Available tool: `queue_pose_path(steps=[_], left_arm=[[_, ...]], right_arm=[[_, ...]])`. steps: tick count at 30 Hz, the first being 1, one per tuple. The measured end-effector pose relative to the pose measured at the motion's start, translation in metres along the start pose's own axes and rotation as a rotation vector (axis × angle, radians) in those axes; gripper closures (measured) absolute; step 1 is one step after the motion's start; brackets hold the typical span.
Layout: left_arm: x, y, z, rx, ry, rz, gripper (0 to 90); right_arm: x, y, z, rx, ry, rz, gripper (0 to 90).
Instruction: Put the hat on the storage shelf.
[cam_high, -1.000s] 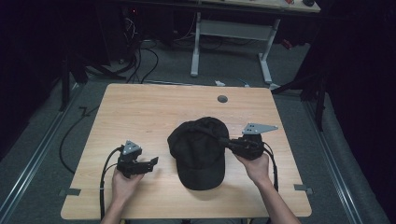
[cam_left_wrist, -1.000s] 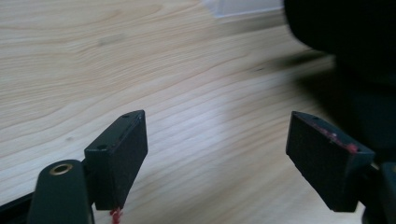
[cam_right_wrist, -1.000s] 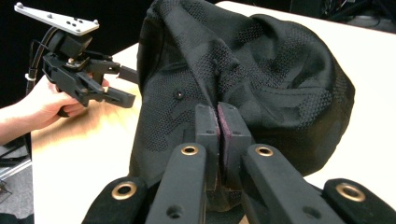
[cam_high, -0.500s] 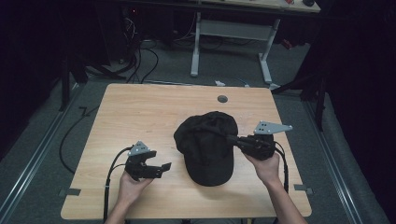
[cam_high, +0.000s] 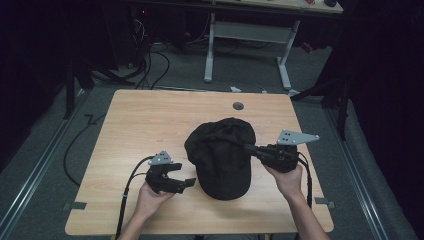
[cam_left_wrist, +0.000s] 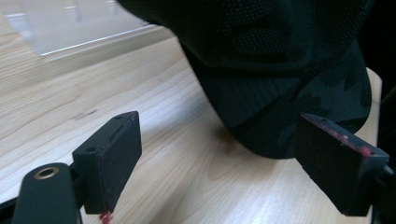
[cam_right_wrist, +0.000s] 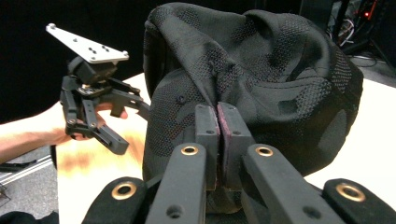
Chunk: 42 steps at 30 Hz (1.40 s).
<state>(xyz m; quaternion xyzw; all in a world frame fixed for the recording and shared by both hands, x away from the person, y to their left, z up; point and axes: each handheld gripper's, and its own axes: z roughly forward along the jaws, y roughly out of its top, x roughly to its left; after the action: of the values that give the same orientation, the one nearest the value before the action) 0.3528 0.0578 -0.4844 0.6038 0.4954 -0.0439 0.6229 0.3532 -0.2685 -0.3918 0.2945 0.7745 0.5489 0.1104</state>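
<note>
A black mesh cap (cam_high: 220, 160) lies in the middle of the wooden table (cam_high: 150, 125), its brim toward the front edge. My right gripper (cam_high: 248, 148) comes in from the right and is shut on a fold of the crown; in the right gripper view the jaws (cam_right_wrist: 218, 122) press together against the cap (cam_right_wrist: 261, 74). My left gripper (cam_high: 184, 175) is open just left of the brim. In the left gripper view its jaws (cam_left_wrist: 224, 140) stand wide apart, with the cap brim (cam_left_wrist: 289, 107) a short way ahead and nothing between them.
A round cable hole (cam_high: 238, 106) sits in the table's far middle. Beyond the far edge stands a white desk frame (cam_high: 245, 35), with cables on the floor (cam_high: 150, 55). The left gripper (cam_right_wrist: 93, 107) appears beyond the cap in the right gripper view.
My left gripper has moved right along the front of the table toward the cap's brim. The right gripper has drawn the cap slightly to the right, still shut on it.
</note>
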Motion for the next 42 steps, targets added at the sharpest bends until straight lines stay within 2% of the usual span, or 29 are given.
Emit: queue_pose_path(steps=[3, 6, 10, 12, 16, 21, 23, 27, 28, 31, 32, 35, 42], left_arm=[[-0.002, 0.000, 0.003, 0.008, -0.013, -0.003, 16.9], [-0.008, -0.001, 0.010, 0.025, -0.017, 0.027, 17.4], [-0.009, 0.000, 0.016, 0.041, -0.032, 0.014, 18.4], [-0.009, 0.000, 0.019, 0.050, -0.044, -0.008, 19.1], [-0.009, -0.001, 0.020, 0.063, -0.064, -0.010, 20.8], [-0.014, 0.000, 0.017, 0.056, -0.108, -0.008, 28.0], [-0.016, 0.001, 0.016, 0.061, -0.111, -0.001, 30.4], [-0.017, 0.002, 0.013, 0.056, -0.111, 0.014, 35.5], [-0.018, 0.002, 0.011, 0.052, -0.114, 0.019, 37.2], [-0.020, 0.003, 0.008, 0.046, -0.120, 0.025, 40.0], [-0.021, 0.003, 0.006, 0.041, -0.120, 0.037, 42.2], [-0.021, 0.004, 0.006, 0.042, -0.106, 0.042, 46.3], [-0.022, 0.007, 0.001, 0.046, -0.122, 0.024, 55.7]], right_arm=[[0.001, 0.000, -0.001, -0.004, 0.007, -0.001, 88.4], [0.001, 0.000, -0.001, -0.013, 0.022, -0.007, 88.4], [0.001, 0.000, -0.002, -0.027, 0.036, -0.007, 88.4], [0.001, 0.000, -0.003, -0.035, 0.044, -0.008, 88.4], [0.002, 0.000, -0.004, -0.040, 0.059, -0.009, 88.4], [0.002, 0.000, -0.002, -0.046, 0.077, -0.015, 88.4], [0.002, -0.001, 0.000, -0.049, 0.081, -0.014, 88.3], [0.001, -0.001, 0.000, -0.051, 0.069, -0.017, 88.3], [0.000, -0.001, -0.001, -0.049, 0.048, -0.026, 88.3], [0.000, -0.001, -0.001, -0.046, 0.032, -0.033, 88.3], [-0.001, -0.001, 0.000, -0.039, 0.006, -0.046, 88.2], [-0.003, -0.002, 0.001, -0.026, -0.023, -0.054, 88.1], [-0.008, -0.005, 0.006, -0.009, -0.072, -0.062, 87.7]])
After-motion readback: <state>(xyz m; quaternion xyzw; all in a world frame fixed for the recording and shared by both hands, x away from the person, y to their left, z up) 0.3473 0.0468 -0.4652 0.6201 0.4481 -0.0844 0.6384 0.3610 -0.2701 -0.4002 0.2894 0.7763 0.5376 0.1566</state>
